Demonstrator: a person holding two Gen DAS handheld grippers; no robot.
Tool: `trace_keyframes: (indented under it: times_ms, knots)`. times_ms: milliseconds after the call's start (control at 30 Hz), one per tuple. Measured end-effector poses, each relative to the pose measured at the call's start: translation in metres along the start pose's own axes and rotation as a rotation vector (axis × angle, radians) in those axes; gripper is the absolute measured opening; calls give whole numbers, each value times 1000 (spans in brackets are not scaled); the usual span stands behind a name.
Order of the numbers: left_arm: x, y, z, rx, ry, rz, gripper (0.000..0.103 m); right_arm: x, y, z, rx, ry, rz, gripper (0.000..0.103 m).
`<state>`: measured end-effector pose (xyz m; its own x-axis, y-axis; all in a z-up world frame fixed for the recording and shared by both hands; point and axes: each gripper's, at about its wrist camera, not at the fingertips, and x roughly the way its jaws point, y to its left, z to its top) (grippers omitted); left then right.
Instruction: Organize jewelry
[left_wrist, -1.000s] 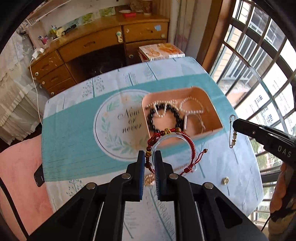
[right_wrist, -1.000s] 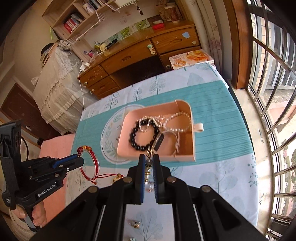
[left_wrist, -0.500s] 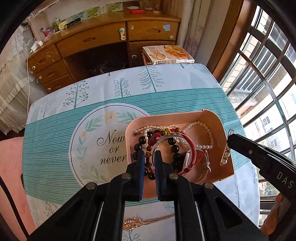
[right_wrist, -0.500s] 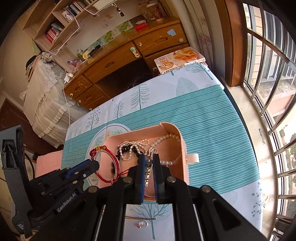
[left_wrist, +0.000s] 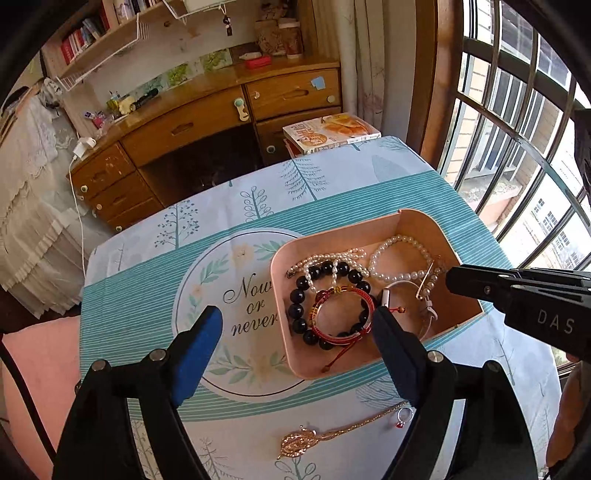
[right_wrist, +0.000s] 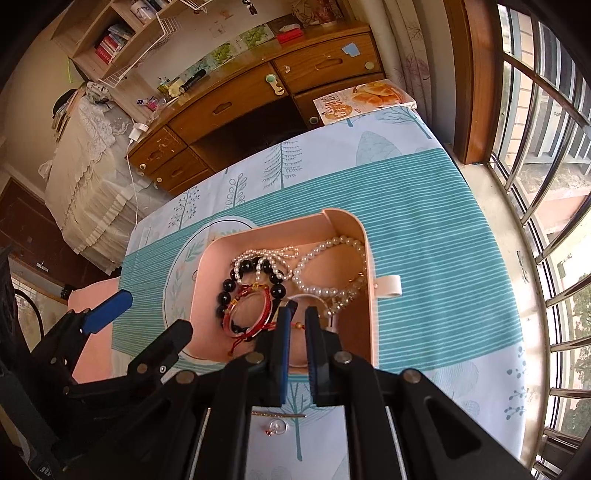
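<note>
A pink tray (left_wrist: 424, 225) (right_wrist: 371, 258) on the table holds a black bead bracelet (left_wrist: 297, 306), pearl strands (left_wrist: 397, 275) and a red cord bracelet (left_wrist: 341, 312) (right_wrist: 251, 310) lying on the black beads. My left gripper (left_wrist: 295, 325) is open and empty, its fingers spread above the tray's near edge. My right gripper (right_wrist: 297, 314) has its jaws slightly apart over the tray; the beaded safety pin (left_wrist: 426, 280) (right_wrist: 347, 291) lies in the tray ahead of its tip, apart from the pads.
A gold hair pin (left_wrist: 332, 434) and a small ring (left_wrist: 402, 415) (right_wrist: 277, 426) lie on the tablecloth in front of the tray. A magazine (left_wrist: 330, 133) sits at the table's far edge. A wooden desk stands behind; a barred window is on the right.
My left gripper opened and the red cord bracelet dropped into the tray. My right gripper parted its jaws and the beaded safety pin now lies in the tray.
</note>
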<state>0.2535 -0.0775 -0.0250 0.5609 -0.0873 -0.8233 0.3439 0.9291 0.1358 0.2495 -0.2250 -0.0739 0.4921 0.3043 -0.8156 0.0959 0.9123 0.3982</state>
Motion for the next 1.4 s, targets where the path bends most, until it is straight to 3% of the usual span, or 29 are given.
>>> trace_keyframes:
  times_ms: [100, 367, 533, 700, 833, 1400]
  knots:
    - [-17, 6, -9, -2, -32, 12, 81, -14, 4, -9, -10, -17, 9, 8]
    - [-55, 30, -40, -95, -26, -15, 81, -57, 18, -43, -76, -59, 17, 8]
    - [-80, 37, -64, -150, -17, -75, 81, -84, 24, -70, -118, -65, 18, 8]
    - [-107, 30, -92, -162, -69, -81, 81, -105, 24, -95, -137, -66, 18, 9]
    - [-122, 17, -117, -156, -103, -73, 85, -113, 19, -116, -151, -65, 2, 26]
    - [-81, -49, -228, -145, 97, -123, 87, -86, -9, -207, -165, -86, -65, 29]
